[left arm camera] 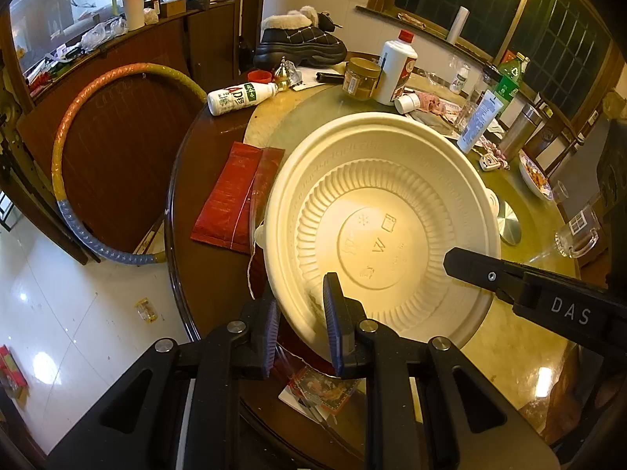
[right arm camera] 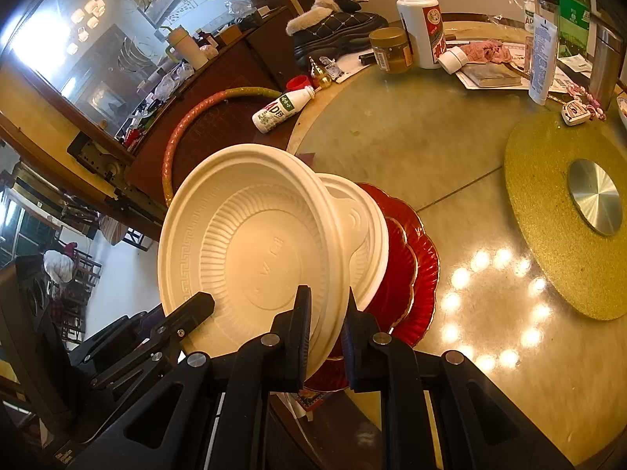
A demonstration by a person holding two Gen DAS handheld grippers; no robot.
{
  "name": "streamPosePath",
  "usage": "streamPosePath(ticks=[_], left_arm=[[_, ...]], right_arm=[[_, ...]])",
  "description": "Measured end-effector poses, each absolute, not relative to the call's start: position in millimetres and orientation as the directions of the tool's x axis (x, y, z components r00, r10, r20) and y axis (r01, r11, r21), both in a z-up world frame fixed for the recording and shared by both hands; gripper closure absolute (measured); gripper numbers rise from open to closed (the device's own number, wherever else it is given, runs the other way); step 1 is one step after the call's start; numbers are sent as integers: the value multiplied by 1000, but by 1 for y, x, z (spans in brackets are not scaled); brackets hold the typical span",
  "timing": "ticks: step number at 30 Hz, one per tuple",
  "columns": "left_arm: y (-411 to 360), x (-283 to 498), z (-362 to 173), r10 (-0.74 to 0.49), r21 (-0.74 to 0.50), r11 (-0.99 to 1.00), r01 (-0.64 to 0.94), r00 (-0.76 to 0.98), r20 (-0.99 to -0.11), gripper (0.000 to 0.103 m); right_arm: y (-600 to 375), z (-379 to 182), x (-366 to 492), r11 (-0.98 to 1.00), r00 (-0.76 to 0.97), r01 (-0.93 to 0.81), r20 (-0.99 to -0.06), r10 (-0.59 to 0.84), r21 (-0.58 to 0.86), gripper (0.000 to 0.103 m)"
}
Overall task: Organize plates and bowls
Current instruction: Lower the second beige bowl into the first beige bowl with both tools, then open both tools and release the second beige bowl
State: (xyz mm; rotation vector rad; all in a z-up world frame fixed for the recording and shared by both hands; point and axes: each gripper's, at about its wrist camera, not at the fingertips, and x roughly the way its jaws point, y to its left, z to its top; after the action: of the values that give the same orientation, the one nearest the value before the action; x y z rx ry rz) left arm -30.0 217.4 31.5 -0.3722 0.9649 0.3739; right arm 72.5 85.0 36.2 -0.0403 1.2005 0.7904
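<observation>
Both tongs, the right tongs (right arm camera: 327, 337) lettered "DAS" and the left tongs (left arm camera: 301, 333), are pinching opposite rims of the tilted cream bowl (left arm camera: 376, 231).

Glossy white tile floor (left arm camera: 58, 313), dark wood sideboard (left arm camera: 156, 51) w/ mirror (right arm camera: 98, 39), dark gridded windows (left arm camera: 548, 19), warm lamp glare.

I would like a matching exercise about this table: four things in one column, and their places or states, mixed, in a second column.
Things:
1. cream bowl
2. red plates
3. milk bottle
4. white liquor bottle

Places or states:
A. standing upright beside a brown jar
B. lying on its side
C. gripped at the rim by both hand-held grippers
D. stacked under a second cream bowl

Pairs: 1-C, 2-D, 3-B, 4-A
</observation>
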Motion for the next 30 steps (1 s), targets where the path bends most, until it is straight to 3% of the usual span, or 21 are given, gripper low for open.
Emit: streamPosePath(ticks=[5,13,21,25,30], left_arm=[[221,-26,30,133,-152,867,-475,515,-847,84],[228,-22,30,133,-183,846,-500,531,-837,81],[237,-19,33,143,-220,824,-523,567,-811,57],[239,-20,34,143,-232,819,-525,578,-803,50],[233,-26,36,139,-247,815,-524,591,-795,33]], right_arm=[[86,36,75,741,132,-557,-840,526,376,86],[88,37,77,745,138,-542,-834,535,389,72],[91,42,78,763,199,-539,-826,527,357,58],[90,41,79,763,198,-538,-826,528,359,57],[88,42,78,761,196,-536,-823,533,366,53]])
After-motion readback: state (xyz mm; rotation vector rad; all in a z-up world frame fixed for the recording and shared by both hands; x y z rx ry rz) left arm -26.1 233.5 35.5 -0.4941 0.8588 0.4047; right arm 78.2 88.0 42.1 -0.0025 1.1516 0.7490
